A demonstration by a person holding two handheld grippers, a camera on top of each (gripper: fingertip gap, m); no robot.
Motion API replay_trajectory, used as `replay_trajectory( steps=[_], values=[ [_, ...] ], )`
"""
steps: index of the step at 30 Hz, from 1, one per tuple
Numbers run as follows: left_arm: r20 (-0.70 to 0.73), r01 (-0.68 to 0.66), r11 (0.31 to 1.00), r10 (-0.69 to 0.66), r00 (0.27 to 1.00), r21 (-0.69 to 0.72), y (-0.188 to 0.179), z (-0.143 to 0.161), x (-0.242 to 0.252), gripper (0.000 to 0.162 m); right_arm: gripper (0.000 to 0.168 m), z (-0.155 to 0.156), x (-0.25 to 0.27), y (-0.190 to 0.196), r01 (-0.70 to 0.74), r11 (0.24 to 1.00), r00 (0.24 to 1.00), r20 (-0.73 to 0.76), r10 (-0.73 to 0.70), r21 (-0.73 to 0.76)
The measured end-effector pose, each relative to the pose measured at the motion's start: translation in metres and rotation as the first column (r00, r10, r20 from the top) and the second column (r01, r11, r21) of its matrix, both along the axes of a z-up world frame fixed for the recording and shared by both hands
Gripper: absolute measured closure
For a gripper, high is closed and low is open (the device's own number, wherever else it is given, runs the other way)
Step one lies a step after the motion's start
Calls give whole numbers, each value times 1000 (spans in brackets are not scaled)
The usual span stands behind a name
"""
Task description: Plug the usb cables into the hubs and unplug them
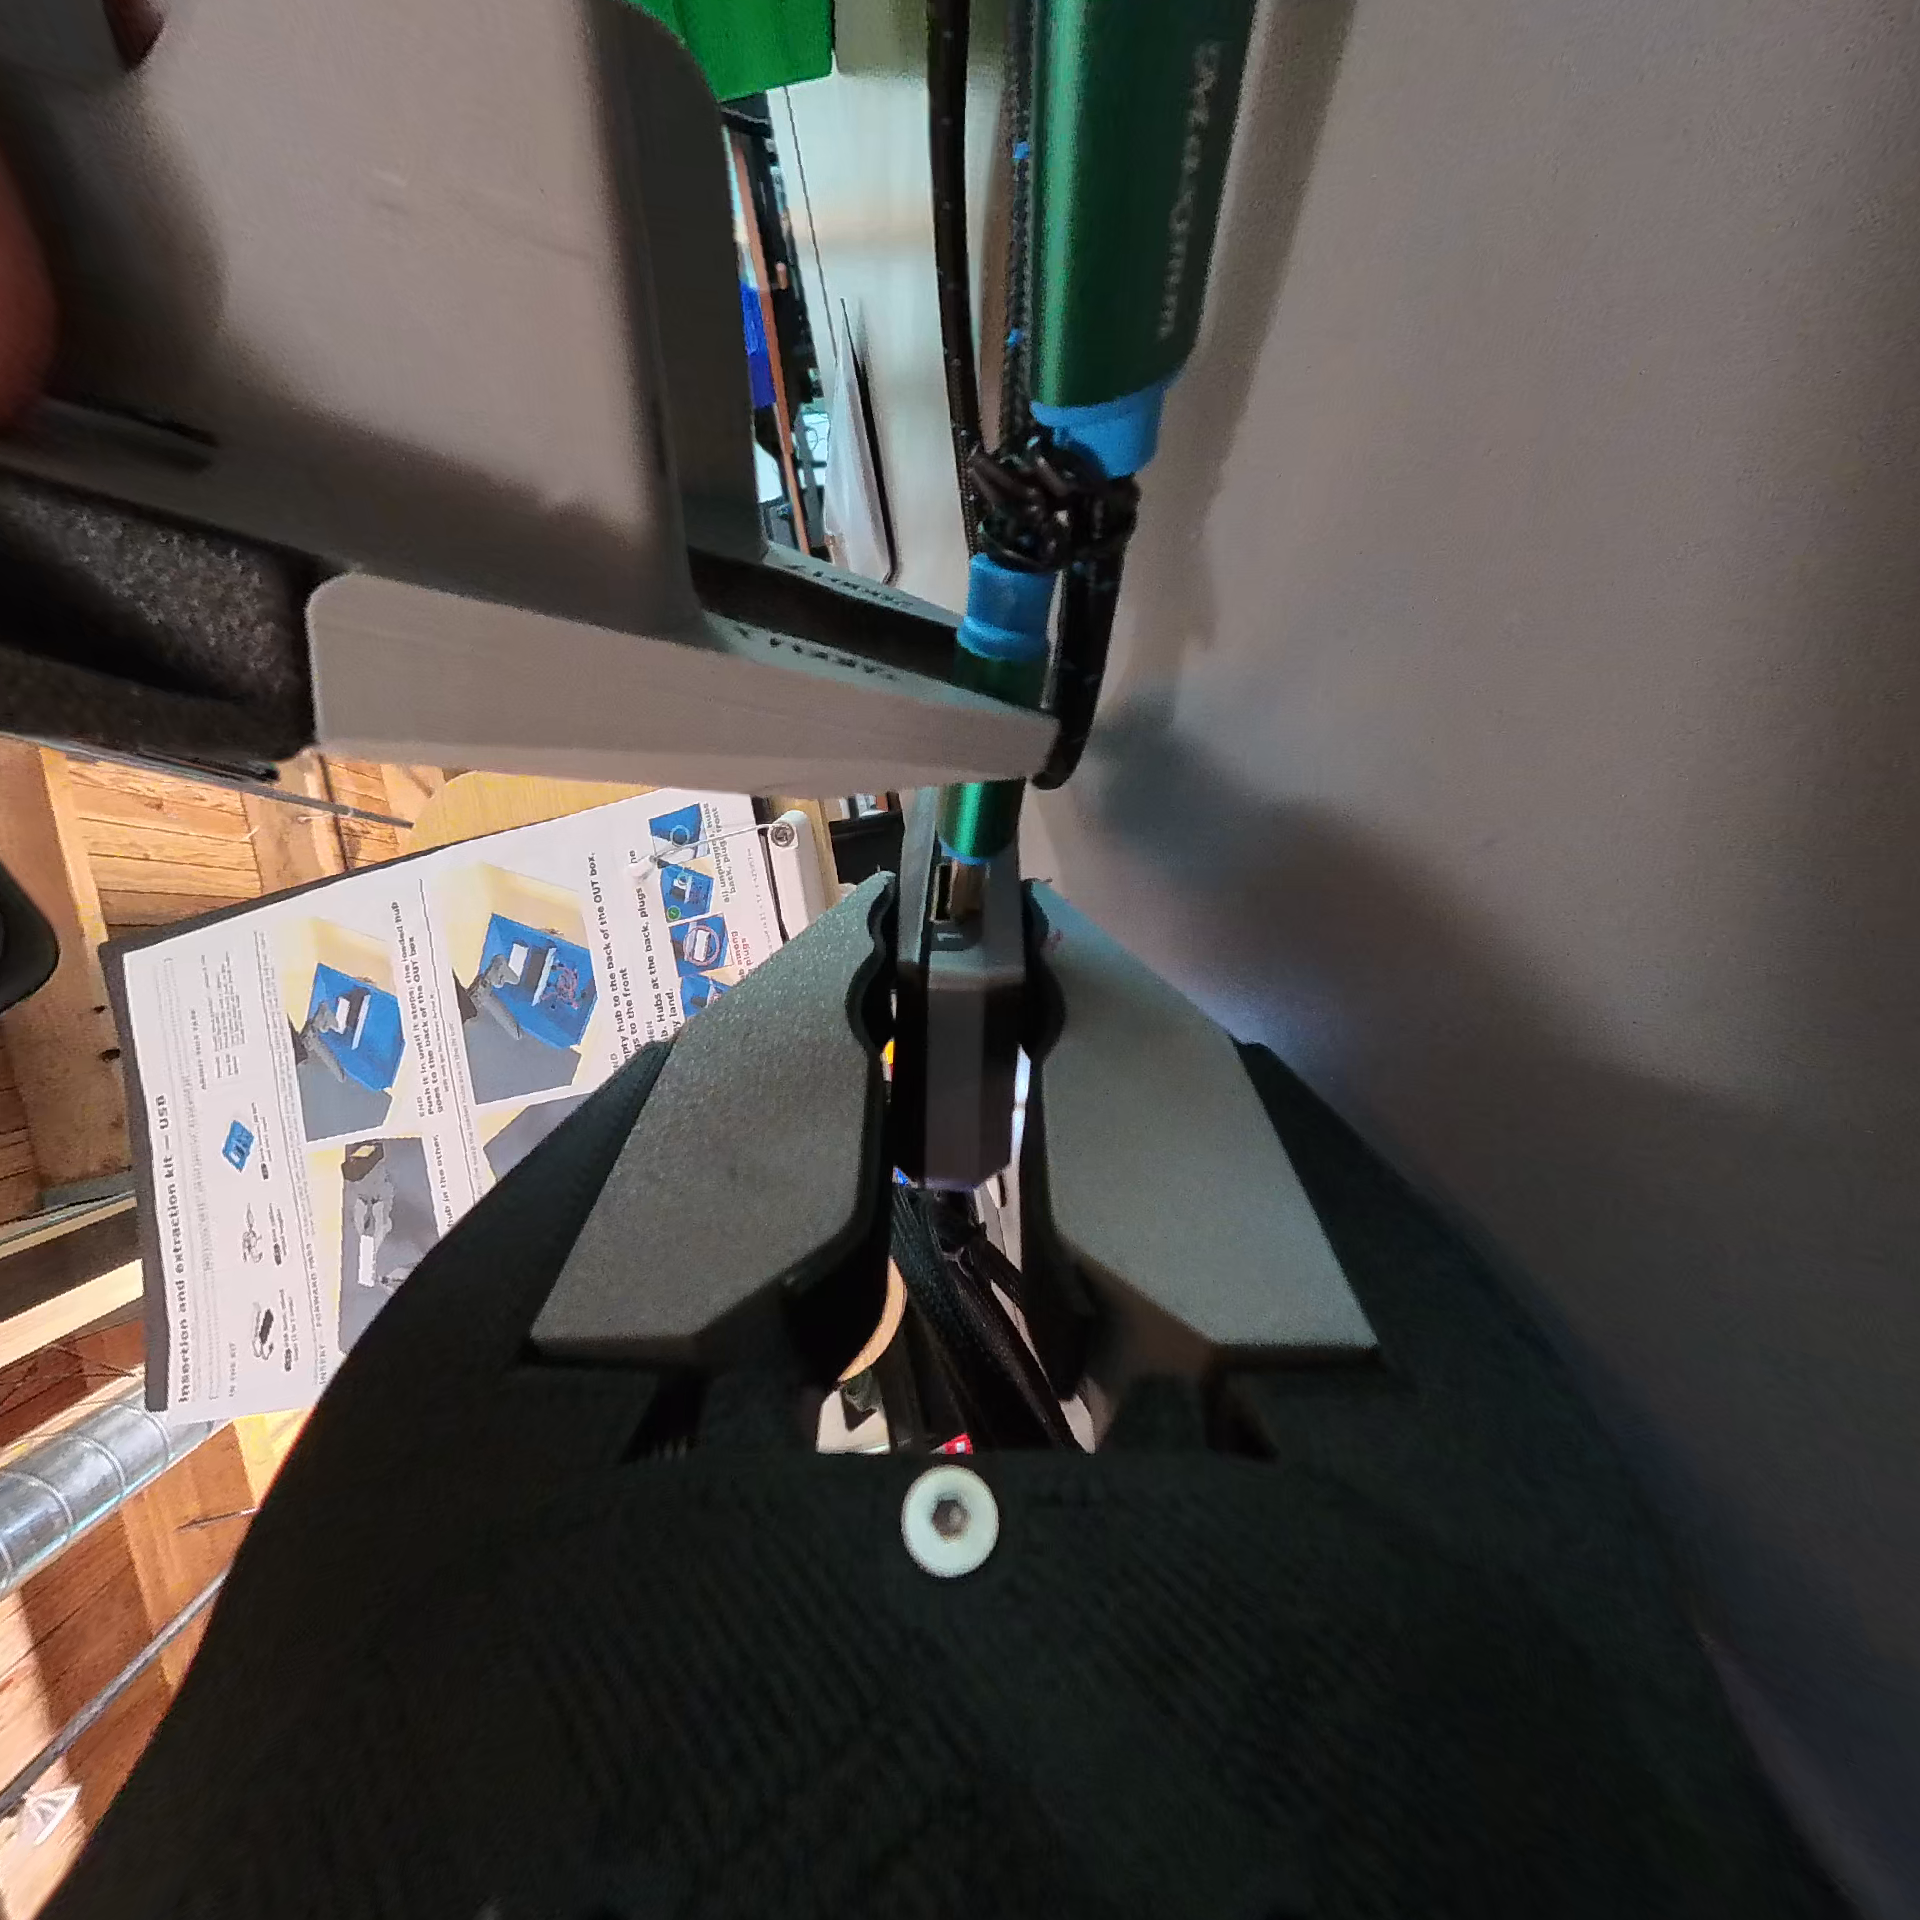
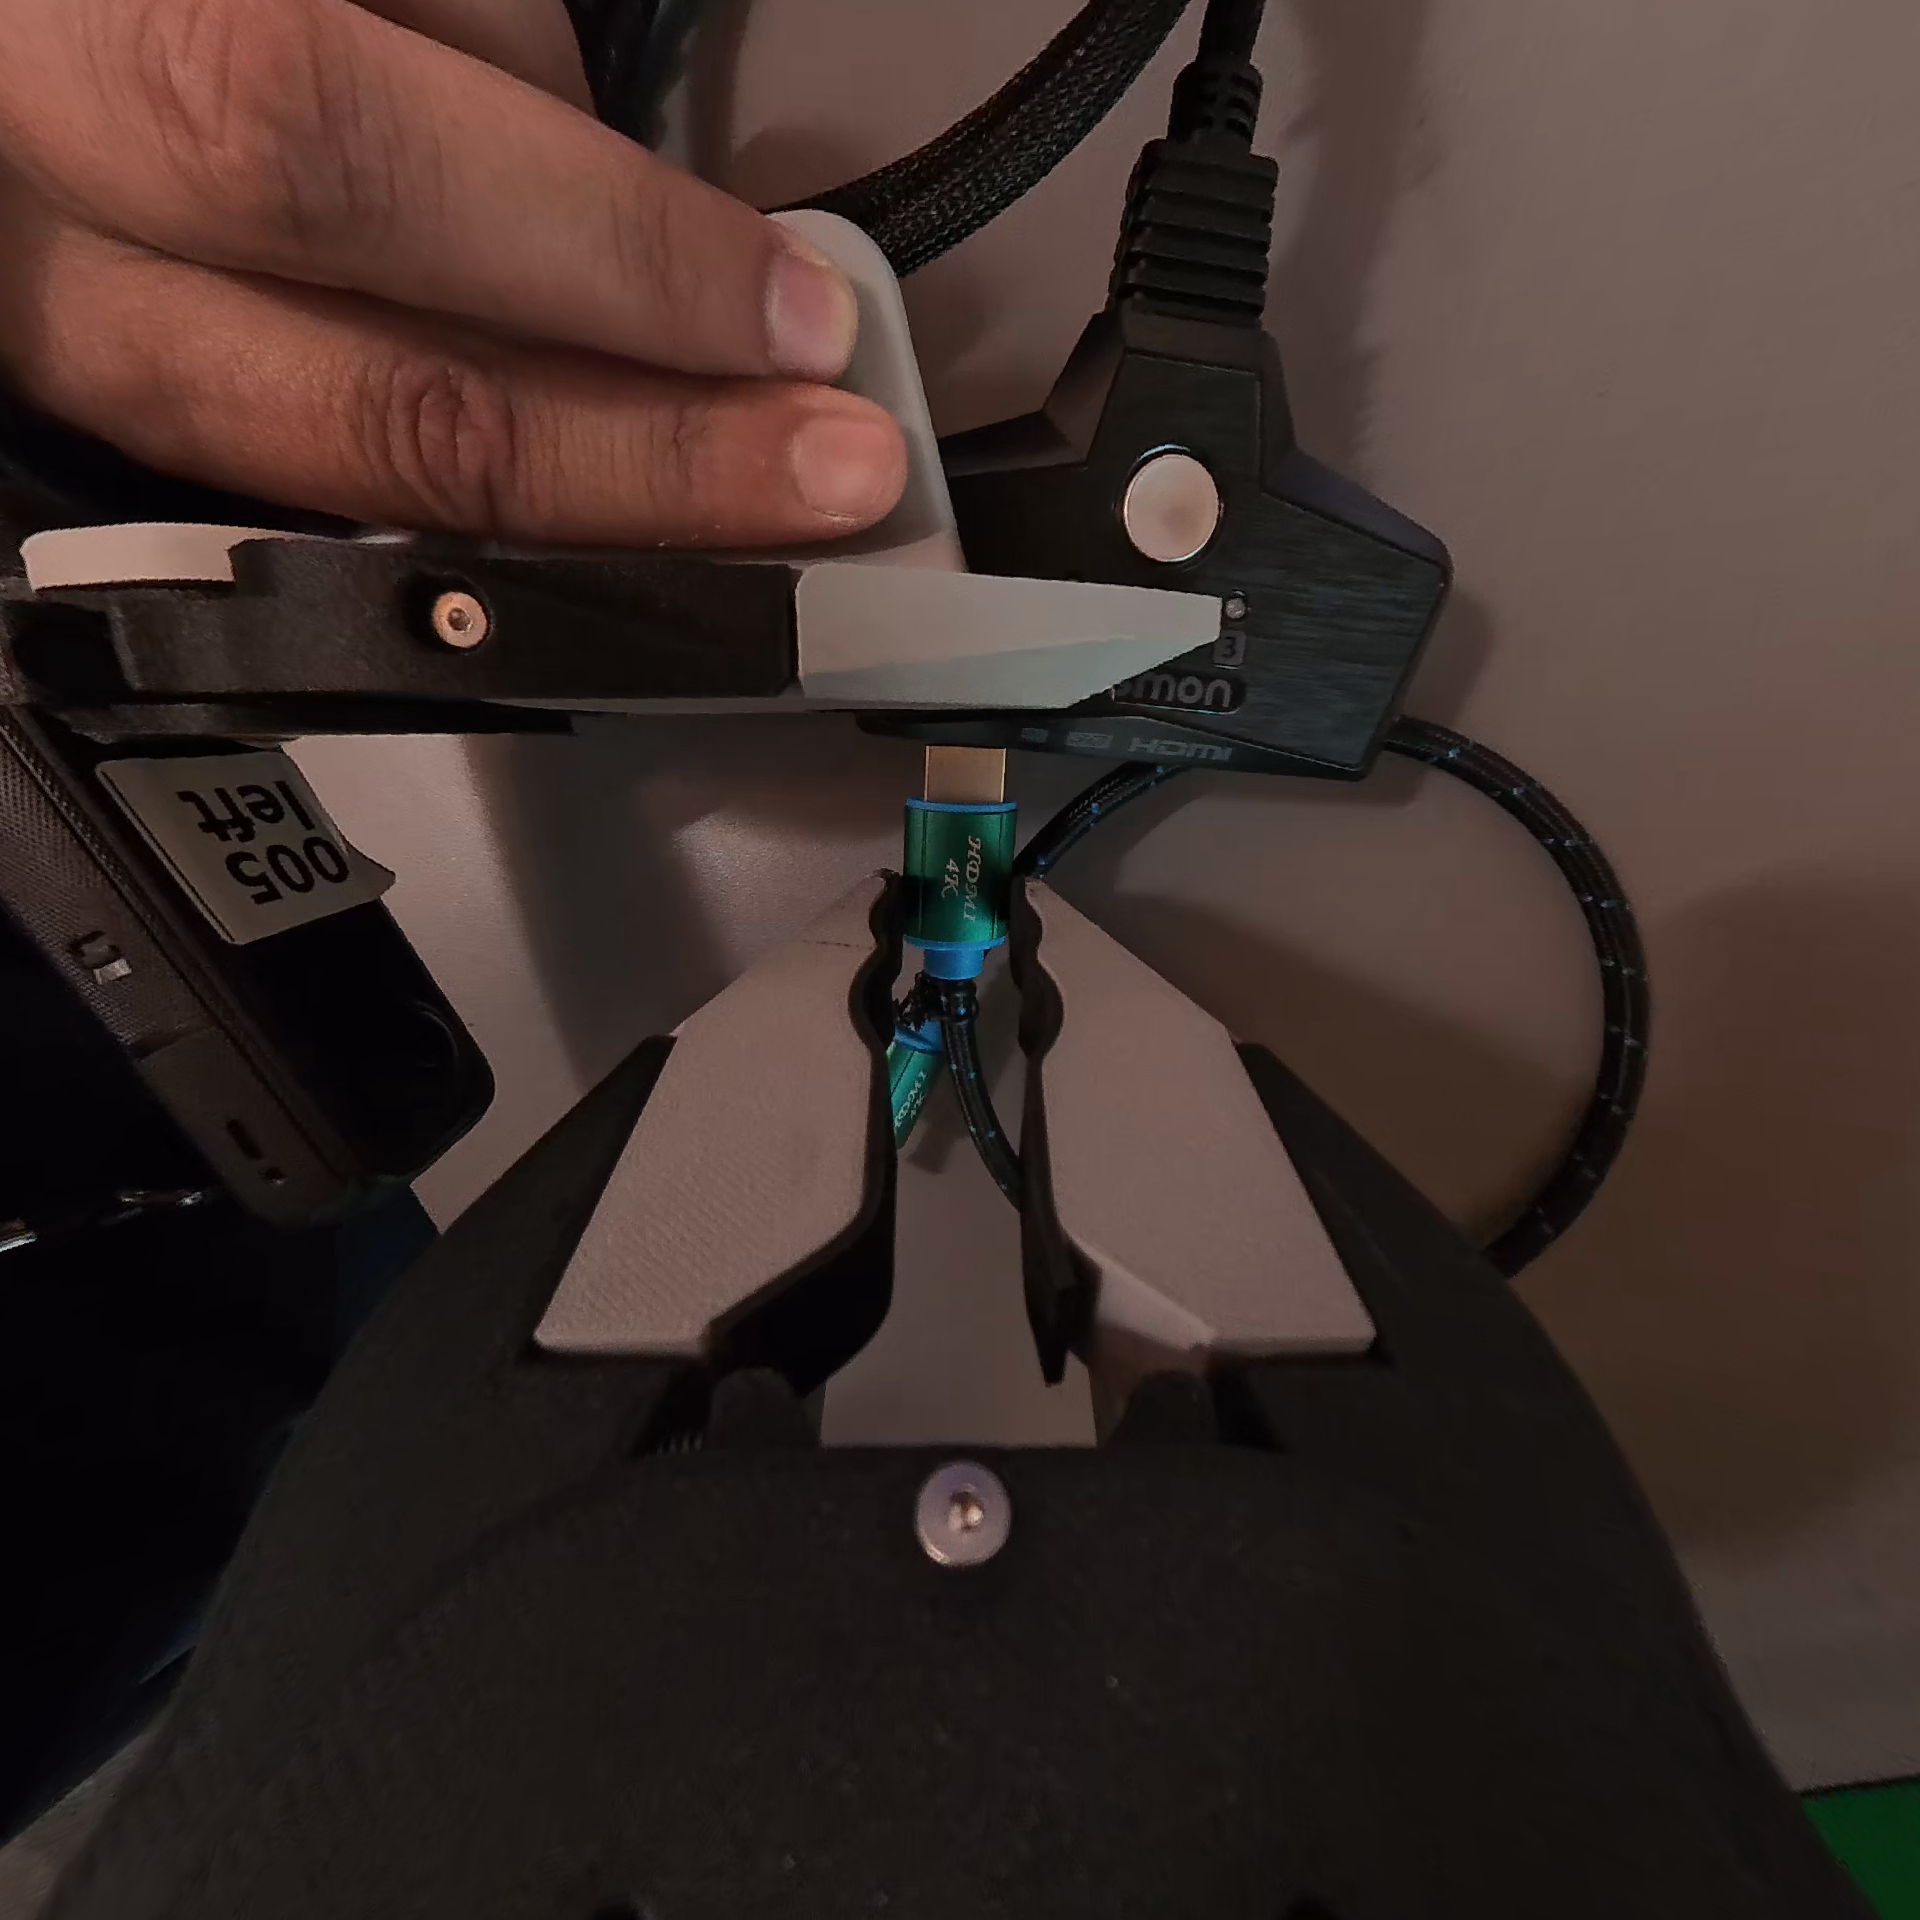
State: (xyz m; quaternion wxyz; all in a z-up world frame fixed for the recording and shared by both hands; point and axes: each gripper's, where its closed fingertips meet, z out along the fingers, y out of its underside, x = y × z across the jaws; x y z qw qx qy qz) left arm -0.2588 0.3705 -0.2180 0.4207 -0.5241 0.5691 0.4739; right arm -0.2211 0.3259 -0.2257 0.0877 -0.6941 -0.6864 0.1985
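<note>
Our left gripper clamped the black switch box; our right gripper pinched the stiff green plug just below it, seemingly partly inserted.

The right gripper has pale grey fingers on a black ribbed body. The plug has a metallic green shell, blue collars and a gold tip. Its braided cable is black flecked with blue. The switch box is brushed black with a silver button. The left gripper has dark grey fingers. The worktop is plain grey.
</note>
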Motion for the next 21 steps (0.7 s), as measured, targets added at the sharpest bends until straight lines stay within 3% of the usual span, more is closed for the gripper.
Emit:
replay_trajectory(
  steps=[21],
  values=[
    [-9,-19,1000,18,1000,-10,1,-3,-3,144,151,-1,-3,-2,-42,998,999,31,41,38]
  ],
)
